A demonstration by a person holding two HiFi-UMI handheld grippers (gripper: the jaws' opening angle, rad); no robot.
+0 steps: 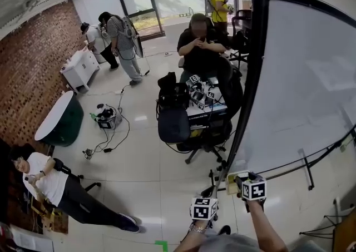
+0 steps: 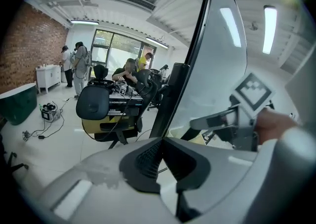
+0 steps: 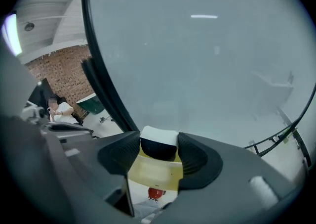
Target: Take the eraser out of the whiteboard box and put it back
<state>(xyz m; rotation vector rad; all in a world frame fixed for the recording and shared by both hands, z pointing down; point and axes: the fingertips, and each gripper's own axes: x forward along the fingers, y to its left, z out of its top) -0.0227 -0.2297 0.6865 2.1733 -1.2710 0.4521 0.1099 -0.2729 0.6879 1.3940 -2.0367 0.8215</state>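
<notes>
The eraser (image 3: 158, 145), a black block with a white felt face, sits between the pads of my right gripper (image 3: 159, 153), which is shut on it. It is just above the pale yellow whiteboard box (image 3: 155, 172), at the lower left corner of the big whiteboard (image 1: 300, 78). In the head view the right gripper (image 1: 245, 182) is at the box (image 1: 232, 185), which is mostly hidden behind it. My left gripper (image 2: 162, 141) is shut with nothing between its pads. It hangs a little left of the board's black frame (image 2: 173, 94), beside the right gripper (image 2: 217, 119).
A small red object (image 3: 155, 193) shows below the box. A black office chair (image 1: 175, 124) and a cluttered desk (image 1: 203, 100) stand ahead on the tiled floor. The whiteboard's stand legs (image 1: 305, 164) reach out at the right. Several people are farther back.
</notes>
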